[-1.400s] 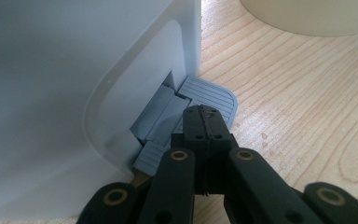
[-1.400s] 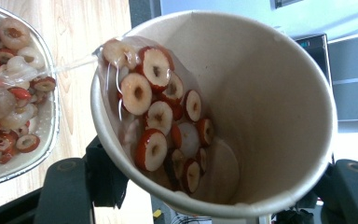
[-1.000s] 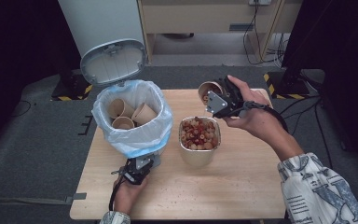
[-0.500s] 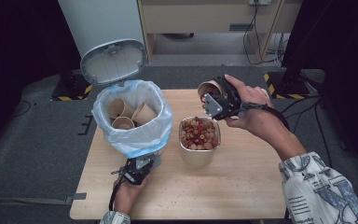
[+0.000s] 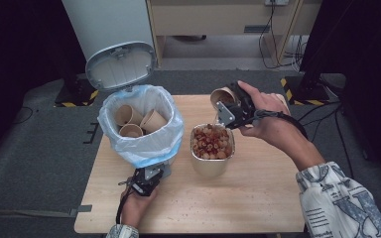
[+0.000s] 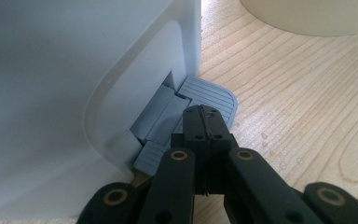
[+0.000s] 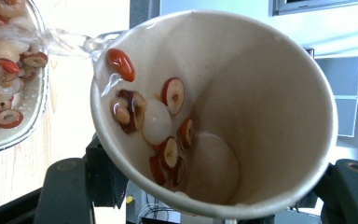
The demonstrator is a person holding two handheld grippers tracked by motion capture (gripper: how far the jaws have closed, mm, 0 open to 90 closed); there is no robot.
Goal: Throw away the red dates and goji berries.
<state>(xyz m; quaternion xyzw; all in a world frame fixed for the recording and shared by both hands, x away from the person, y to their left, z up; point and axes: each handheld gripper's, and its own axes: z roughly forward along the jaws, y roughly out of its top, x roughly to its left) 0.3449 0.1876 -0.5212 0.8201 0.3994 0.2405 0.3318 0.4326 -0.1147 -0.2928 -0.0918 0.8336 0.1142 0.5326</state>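
Observation:
A tan paper cup [image 5: 222, 94] is tipped over on its side, with my right gripper [image 5: 228, 110] shut on it. In the right gripper view the cup [image 7: 261, 93] holds red date slices, white fruit pieces and liquid. A clear stream runs from its lip toward the metal bowl [image 7: 25, 121]. That bowl [image 5: 212, 166] stands mid-table, full of the same fruit. My left gripper [image 5: 149, 179] is low at the bin's foot. Its shut tips [image 6: 205, 123] rest on the grey pedal [image 6: 214, 95].
The white pedal bin [image 6: 51, 70] stands on the table's left half. Its lid [image 5: 120, 65] is raised and its blue-white bag [image 5: 144, 148] holds three used paper cups [image 5: 140, 119]. Water drops dot the wood beside the pedal [image 6: 270, 140]. Bare table [image 5: 258, 198] lies in front of the bowl.
The right gripper has tilted the cup further toward the bowl and liquid now pours out. The left gripper stays on the pedal.

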